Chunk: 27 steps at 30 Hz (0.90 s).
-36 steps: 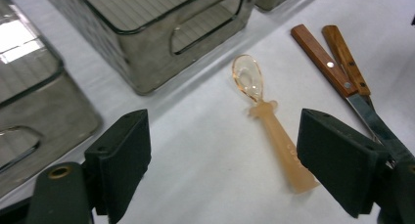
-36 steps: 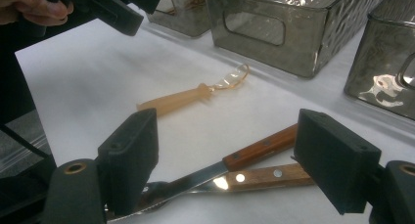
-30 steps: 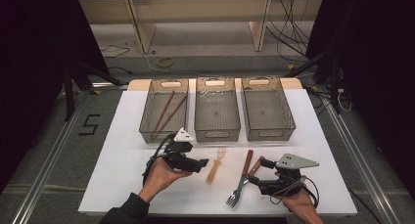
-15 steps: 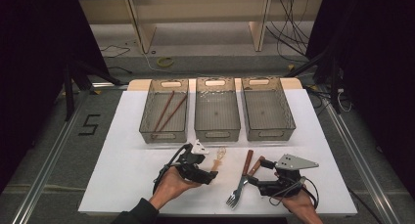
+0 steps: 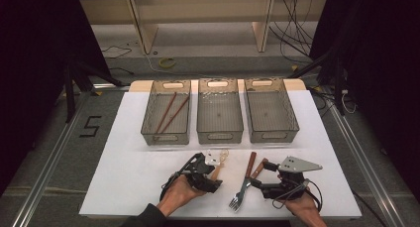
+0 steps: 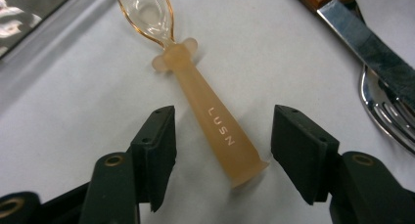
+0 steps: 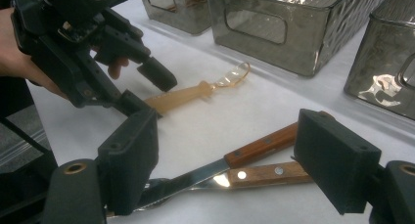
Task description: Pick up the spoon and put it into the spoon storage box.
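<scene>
Closing in, the left gripper (image 6: 220,150) has its jaws half-wide around the light, stiff, slippery plastic spoon (image 6: 205,97), not yet pressing; the thick handle at 6 o'clock looks best to grab.

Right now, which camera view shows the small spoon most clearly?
The left gripper view: the spoon lies close, with clear bowl and lettered handle. The right gripper view shows it farther off, its handle end hidden. In the high view it is tiny.

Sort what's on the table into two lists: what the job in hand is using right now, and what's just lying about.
In hand:
- left gripper, jaws open and just closing around the spoon handle
- amber spoon

Lying about:
- knife and fork, between the right gripper's open jaws, untouched
- three bins
- chopsticks in the left bin
</scene>
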### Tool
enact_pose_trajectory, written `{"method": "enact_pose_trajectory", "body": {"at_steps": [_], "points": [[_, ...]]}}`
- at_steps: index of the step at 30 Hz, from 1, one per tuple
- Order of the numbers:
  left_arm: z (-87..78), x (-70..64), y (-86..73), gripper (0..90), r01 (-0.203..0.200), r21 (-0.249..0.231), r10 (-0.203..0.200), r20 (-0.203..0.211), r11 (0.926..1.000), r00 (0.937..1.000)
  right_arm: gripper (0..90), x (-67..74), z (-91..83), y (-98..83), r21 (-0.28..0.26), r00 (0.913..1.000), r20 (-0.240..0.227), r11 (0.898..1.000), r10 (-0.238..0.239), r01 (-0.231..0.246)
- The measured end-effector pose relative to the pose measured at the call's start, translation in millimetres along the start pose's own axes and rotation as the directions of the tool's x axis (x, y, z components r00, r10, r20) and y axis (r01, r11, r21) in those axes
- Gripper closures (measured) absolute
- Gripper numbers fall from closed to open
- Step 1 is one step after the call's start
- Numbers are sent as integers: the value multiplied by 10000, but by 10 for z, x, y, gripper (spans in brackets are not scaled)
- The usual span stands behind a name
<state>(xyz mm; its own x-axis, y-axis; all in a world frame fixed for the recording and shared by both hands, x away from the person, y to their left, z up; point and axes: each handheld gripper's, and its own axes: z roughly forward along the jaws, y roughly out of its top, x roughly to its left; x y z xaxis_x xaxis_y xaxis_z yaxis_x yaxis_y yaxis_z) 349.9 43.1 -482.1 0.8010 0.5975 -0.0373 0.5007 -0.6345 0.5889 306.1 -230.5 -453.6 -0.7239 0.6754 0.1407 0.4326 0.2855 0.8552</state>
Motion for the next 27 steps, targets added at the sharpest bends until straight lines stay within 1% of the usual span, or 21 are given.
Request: {"method": "enact_pose_trajectory", "body": {"at_steps": [1, 3, 5, 10, 13, 16, 17, 19, 20, 23, 25, 27], "points": [[4, -10, -3, 427, -91, -9, 91, -41, 10000, 10000, 256, 0, -1, 0, -4, 10000, 2, 10000, -3, 3], [3, -20, 2, 440, -83, -8, 83, -42, 10000, 10000, 256, -1, -2, 0, 4, 10000, -3, 10000, 1, -1], [-1, -21, -2, 458, -190, 9, 190, -54, 9998, 9998, 256, -1, 0, 0, 1, 10000, -2, 10000, -7, 7], [-4, -20, -7, 517, -238, -66, 238, -5, 9997, 9997, 257, 2, 0, 0, -1, 10000, -10, 10000, 8, -8], [-8, 3, -11, 551, -169, -97, 170, 101, 9998, 9998, 257, 2, 0, 0, 7, 10000, -5, 10000, -1, 1], [-14, 27, -15, 590, -184, -103, 185, 138, 9998, 9997, 258, 4, 1, 0, -6, 10000, -16, 10000, 0, 0], [-16, 37, -14, 611, -218, -104, 219, 129, 9997, 9997, 257, 4, 2, -1, 13, 10000, -22, 10000, -25, 25], [-19, 53, -22, 659, -102, -175, 105, 202, 9998, 9997, 257, 4, 1, -1, 27, 10000, -16, 10000, -11, 11], [-21, 59, -24, 670, -89, -173, 93, 266, 9998, 9996, 257, 4, 0, 0, 7, 10000, -16, 10000, -10, 10], [-20, 56, -25, 697, -148, -213, 154, 276, 9997, 9995, 258, 5, 1, -1, 35, 10000, -15, 10000, -26, 26], [-24, 69, -32, 716, -182, -228, 190, 382, 9996, 9991, 258, 4, 1, 0, 10, 10000, -27, 10000, -24, 24], [-22, 83, -34, 727, -125, -291, 137, 438, 9995, 9989, 258, 3, 2, 1, 9, 10000, -40, 10000, -38, 38]]}}
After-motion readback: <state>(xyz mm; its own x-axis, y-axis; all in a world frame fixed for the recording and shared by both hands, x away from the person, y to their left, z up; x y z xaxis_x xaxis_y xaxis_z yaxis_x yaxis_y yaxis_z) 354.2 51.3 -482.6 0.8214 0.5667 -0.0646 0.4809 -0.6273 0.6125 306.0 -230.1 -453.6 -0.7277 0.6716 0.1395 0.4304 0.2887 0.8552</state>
